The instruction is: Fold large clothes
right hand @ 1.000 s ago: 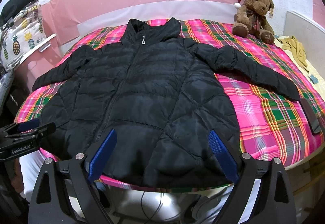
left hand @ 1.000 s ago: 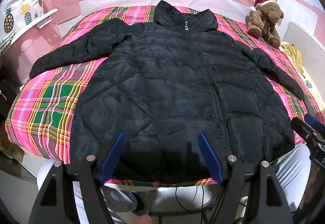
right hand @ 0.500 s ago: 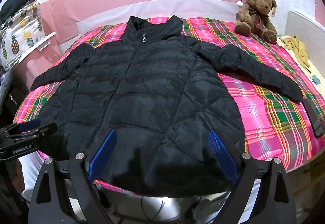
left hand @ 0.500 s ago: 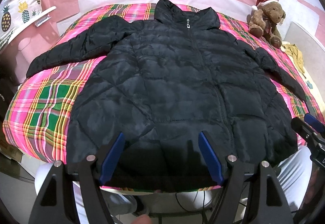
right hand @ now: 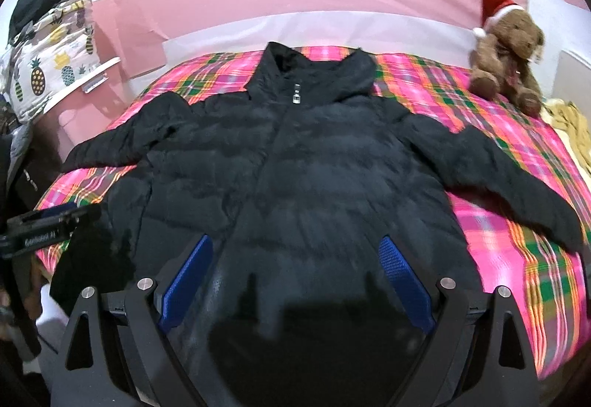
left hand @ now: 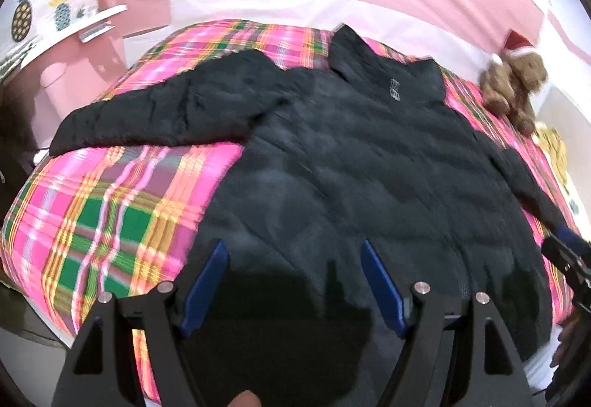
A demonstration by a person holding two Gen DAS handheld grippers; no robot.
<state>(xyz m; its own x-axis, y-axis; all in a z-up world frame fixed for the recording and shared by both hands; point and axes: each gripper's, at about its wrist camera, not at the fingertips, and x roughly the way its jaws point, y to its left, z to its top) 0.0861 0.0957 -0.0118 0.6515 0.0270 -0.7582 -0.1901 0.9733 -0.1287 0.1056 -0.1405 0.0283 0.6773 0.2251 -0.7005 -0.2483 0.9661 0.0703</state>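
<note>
Left claw: my left claw [left hand: 291,287] stands spread wide in the left wrist view, blue pads apart, pinching nothing, above the near hem of the jacket.
Jacket, left wrist view: black puffer jacket [left hand: 369,178] lies flat, front up, zipped, on the bed [left hand: 110,215], collar at the far end, hem at the near edge.
Sleeve, left wrist view: one sleeve [left hand: 166,111] stretches out leftward across the plaid cover.
Other claw, left wrist view: my right claw [left hand: 569,259] shows at the right edge, beside the jacket's hem corner; blurred.
Toy: teddy bear [left hand: 513,85] in a red hat sits at the far right of the bed.
Right claw: my right claw [right hand: 295,283] is spread too, empty, over the near hem.
Jacket, right wrist view: same jacket [right hand: 306,178], both sleeves out to the sides.
Other claw, right wrist view: my left claw [right hand: 48,226] at the left edge, near the hem corner.
Toy, right wrist view: teddy bear [right hand: 509,56] at the far right corner, well apart from the jacket.
</note>
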